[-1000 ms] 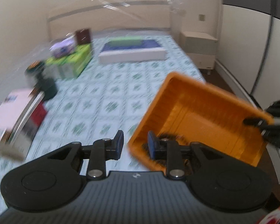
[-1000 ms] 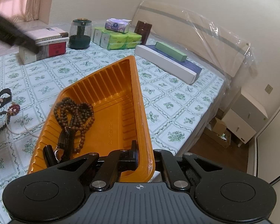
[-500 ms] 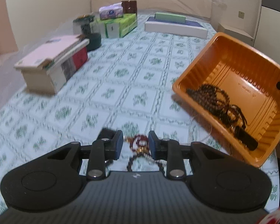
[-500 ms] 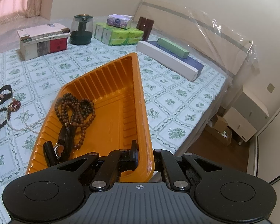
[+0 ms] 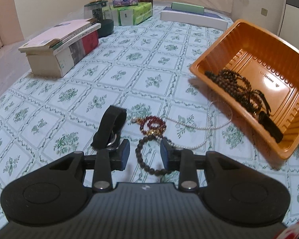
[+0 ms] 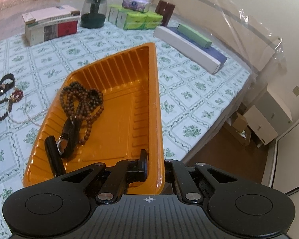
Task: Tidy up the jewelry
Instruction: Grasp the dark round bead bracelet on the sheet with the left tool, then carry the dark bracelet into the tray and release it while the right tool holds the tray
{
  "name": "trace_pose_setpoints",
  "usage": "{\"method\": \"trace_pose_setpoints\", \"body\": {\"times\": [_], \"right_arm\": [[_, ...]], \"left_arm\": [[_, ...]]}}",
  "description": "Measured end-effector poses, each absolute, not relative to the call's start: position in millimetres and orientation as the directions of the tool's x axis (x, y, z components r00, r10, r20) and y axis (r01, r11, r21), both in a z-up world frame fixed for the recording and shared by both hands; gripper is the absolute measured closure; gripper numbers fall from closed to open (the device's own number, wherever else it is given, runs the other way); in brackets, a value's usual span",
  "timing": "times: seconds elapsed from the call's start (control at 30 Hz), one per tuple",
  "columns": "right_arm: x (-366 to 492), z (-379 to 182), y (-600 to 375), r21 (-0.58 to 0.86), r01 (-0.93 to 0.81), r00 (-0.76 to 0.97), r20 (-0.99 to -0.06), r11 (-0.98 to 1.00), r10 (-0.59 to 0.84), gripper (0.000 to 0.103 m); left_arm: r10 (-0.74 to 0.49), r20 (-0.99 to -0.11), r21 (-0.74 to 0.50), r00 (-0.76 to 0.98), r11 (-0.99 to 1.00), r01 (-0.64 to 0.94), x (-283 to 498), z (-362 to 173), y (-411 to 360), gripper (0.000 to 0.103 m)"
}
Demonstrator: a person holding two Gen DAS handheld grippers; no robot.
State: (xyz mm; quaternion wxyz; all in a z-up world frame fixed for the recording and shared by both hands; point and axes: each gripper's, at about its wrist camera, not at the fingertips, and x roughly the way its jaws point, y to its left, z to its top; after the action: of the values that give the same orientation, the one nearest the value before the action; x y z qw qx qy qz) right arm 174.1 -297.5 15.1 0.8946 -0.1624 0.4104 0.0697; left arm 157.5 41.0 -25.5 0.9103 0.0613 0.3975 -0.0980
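My right gripper (image 6: 152,169) is shut on the rim of an orange tray (image 6: 129,75) and holds it tilted above the bed; the tray also shows in the left wrist view (image 5: 269,45). In the tray lie a brown bead necklace (image 6: 79,101) and a black strap (image 6: 69,137). My left gripper (image 5: 144,154) is open and empty, low over a dark bead bracelet (image 5: 147,163) on the sheet. Beyond it lie a red bead bracelet (image 5: 152,124), a black watch strap (image 5: 109,128) and a thin pearl chain (image 5: 209,126).
On the green-patterned sheet (image 5: 129,59) stand a stack of books (image 5: 63,43), a dark green jar (image 5: 99,18), green tissue packs (image 5: 135,13) and a long white box (image 5: 191,18). The bed's edge (image 6: 219,127) drops to a wooden floor with white cabinets (image 6: 269,119).
My left gripper has swung down from the tray to the jewelry on the sheet and now straddles the dark bracelet. The right gripper still holds the tray, nearly unmoved.
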Motion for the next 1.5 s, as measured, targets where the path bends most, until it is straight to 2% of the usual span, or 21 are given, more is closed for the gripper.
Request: {"method": "trace_pose_setpoints", "body": {"times": [0.4,0.8,0.9,0.93,0.97,1.1,1.3,1.5], "right_arm": [[186.4,11.9,-295.5,-0.257,-0.312,0.578,-0.816,0.915,-0.032,0.098],[189.6,8.8,-293.1,-0.274,-0.335,0.559,-0.828,0.901,-0.044,0.098],[190.8,8.2,-293.4,-0.273,-0.338,0.556,-0.830,0.901,-0.043,0.098],[191.2,8.0,-293.8,-0.272,-0.339,0.556,-0.830,0.900,-0.042,0.098],[191.4,7.9,-293.7,-0.271,-0.339,0.555,-0.831,0.901,-0.041,0.098],[192.6,6.7,-294.4,-0.267,-0.343,0.546,-0.837,0.900,-0.040,0.098],[195.8,2.9,-295.4,-0.261,-0.352,0.530,-0.847,0.899,-0.038,0.098],[195.4,2.9,-294.5,-0.266,-0.353,0.533,-0.845,0.897,-0.041,0.098]], "left_arm": [[-0.140,-0.717,0.039,0.683,0.970,0.240,141.4,-38.3,45.7,0.072],[-0.131,-0.758,0.009,0.639,0.977,0.211,165.9,-59.9,46.9,0.072],[-0.127,-0.763,0.023,0.634,0.975,0.223,166.9,-63.3,44.1,0.079],[-0.128,-0.766,0.025,0.629,0.973,0.229,166.7,-62.7,43.1,0.090],[-0.123,-0.771,0.034,0.625,0.972,0.233,166.5,-61.9,42.1,0.097],[-0.092,-0.782,0.082,0.616,0.965,0.248,163.2,-55.1,43.1,0.097],[-0.063,-0.750,0.122,0.659,0.965,0.231,159.6,-28.9,54.6,0.097],[-0.106,-0.692,0.121,0.714,0.958,0.259,160.3,13.3,46.1,0.097]]}}
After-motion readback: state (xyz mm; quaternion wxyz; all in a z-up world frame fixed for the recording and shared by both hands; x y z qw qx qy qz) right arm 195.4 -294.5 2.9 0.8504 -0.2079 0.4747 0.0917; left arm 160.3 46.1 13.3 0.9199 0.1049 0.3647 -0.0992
